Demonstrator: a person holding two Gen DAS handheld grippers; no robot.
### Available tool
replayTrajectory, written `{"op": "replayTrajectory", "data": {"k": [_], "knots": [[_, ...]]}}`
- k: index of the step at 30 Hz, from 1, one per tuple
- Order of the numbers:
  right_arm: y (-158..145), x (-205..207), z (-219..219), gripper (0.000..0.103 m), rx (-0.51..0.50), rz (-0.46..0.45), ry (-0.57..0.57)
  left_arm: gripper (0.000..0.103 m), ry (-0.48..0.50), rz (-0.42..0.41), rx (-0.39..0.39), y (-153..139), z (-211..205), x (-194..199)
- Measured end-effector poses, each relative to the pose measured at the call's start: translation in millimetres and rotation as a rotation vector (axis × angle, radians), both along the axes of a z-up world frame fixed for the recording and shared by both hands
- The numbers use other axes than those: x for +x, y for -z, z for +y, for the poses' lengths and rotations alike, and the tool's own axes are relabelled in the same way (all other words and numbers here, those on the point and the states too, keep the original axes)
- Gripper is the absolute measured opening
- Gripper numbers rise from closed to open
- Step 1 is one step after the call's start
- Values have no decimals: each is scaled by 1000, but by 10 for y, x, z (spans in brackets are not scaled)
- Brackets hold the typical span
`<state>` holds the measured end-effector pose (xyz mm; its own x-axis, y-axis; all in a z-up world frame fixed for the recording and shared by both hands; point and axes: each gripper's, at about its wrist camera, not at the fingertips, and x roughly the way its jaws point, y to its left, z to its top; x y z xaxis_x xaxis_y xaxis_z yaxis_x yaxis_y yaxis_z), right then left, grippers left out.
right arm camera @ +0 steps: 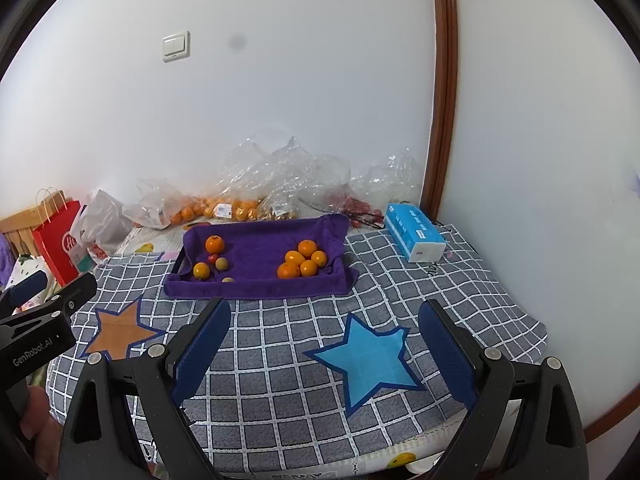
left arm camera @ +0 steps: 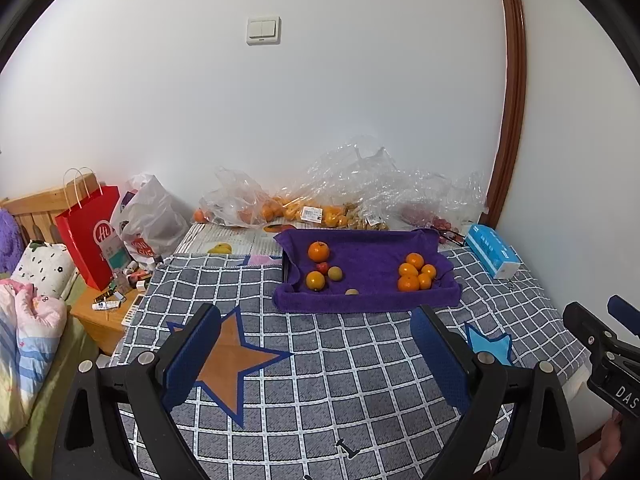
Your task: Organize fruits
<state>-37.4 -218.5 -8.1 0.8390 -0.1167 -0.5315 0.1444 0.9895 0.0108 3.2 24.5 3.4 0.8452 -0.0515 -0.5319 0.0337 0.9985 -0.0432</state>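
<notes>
purple towel (left arm camera: 372, 264) hides its tray's rim; bagged fruit (left arm camera: 296, 210) blurs behind plastic; both hand-held grippers (left arm camera: 316, 356) (right arm camera: 326, 354) gape empty.

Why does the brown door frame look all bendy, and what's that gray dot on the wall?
Left wrist view: the fisheye lens curves the door frame. Right wrist view: the frame bends too, and the gray dot is a blurry smudge, absent from the left view.

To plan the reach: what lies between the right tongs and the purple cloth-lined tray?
Only bare grey checked blanket between right tongs and purple cloth-lined tray, in the right wrist view.
</notes>
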Motion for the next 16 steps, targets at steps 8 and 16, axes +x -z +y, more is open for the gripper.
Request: {"op": "replayTrajectory", "data": {"k": [8, 16], "knots": [[-18, 2, 12, 94, -8, -5, 3, 97, 1, -4, -5, -15, 4, -3], [11, 69, 19, 94, -17, 2, 4, 97, 4, -7, -3, 8, -28, 31]]}}
